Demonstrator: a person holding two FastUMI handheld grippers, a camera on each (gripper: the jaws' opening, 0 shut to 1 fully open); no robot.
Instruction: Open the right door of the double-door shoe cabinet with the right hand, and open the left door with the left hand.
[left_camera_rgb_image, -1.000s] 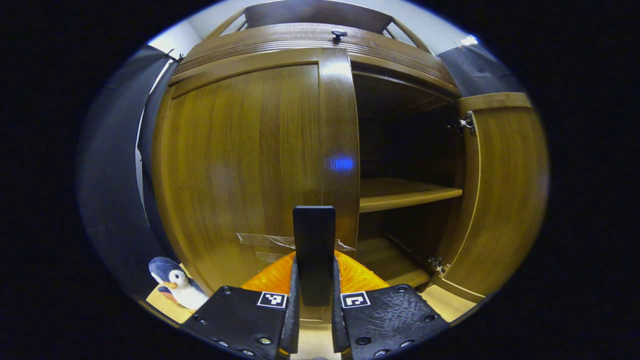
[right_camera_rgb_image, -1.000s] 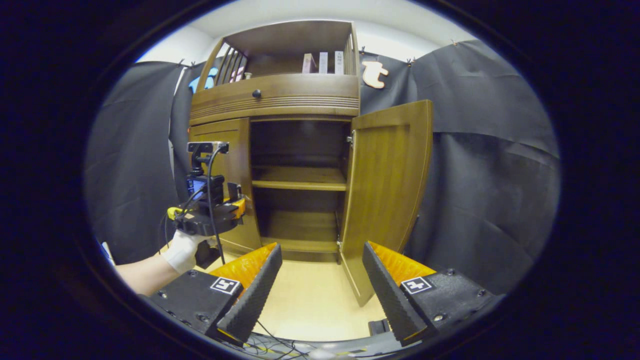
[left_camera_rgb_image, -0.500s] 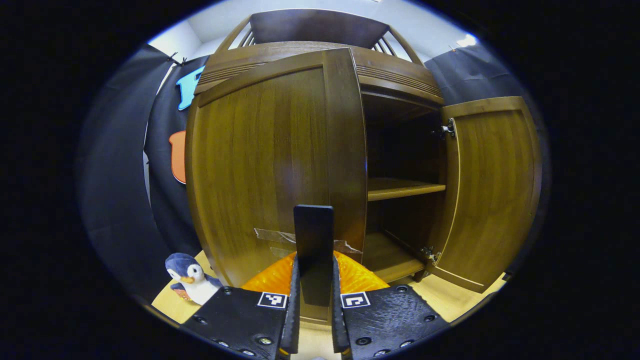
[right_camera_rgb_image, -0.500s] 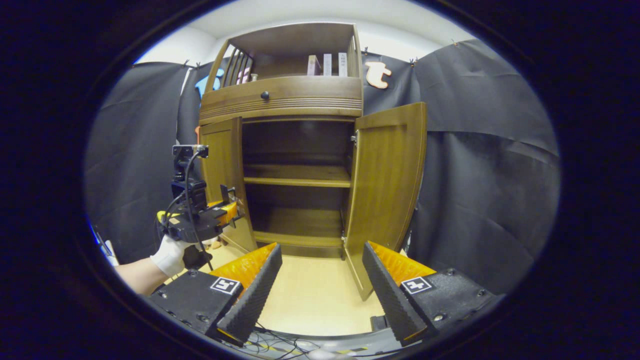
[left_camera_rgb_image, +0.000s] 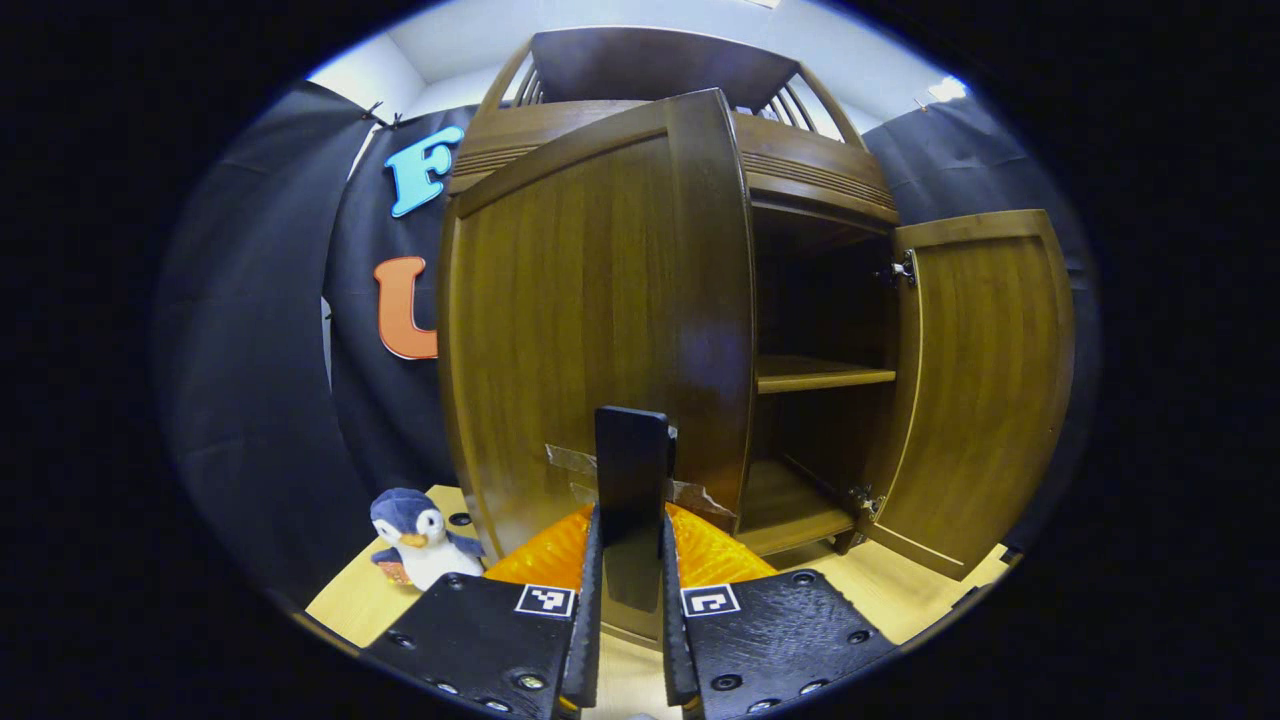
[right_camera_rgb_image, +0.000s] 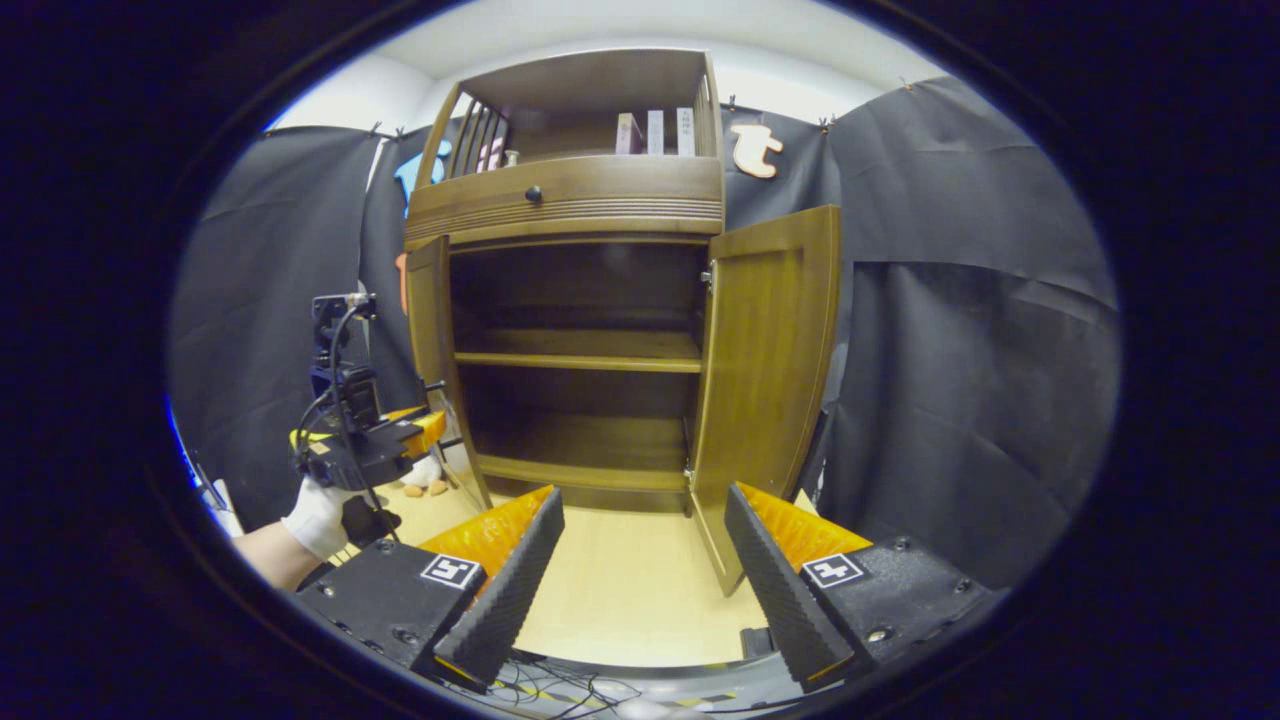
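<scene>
The shoe cabinet (right_camera_rgb_image: 585, 300) stands against the black cloth wall with both doors swung out. In the left gripper view, the left gripper (left_camera_rgb_image: 630, 560) is clenched on the dark upright handle (left_camera_rgb_image: 631, 475) at the free edge of the left door (left_camera_rgb_image: 590, 330); a strip of tape (left_camera_rgb_image: 690, 490) crosses the door beside it, and a plush penguin (left_camera_rgb_image: 420, 535) sits on the floor to that side. The right gripper view shows the right gripper (right_camera_rgb_image: 640, 560) released, jaws wide apart and holding nothing, well back from the right door (right_camera_rgb_image: 765, 370), with books (right_camera_rgb_image: 655, 130) on the top shelf and a gloved hand (right_camera_rgb_image: 315, 515) holding the left gripper farther off.
</scene>
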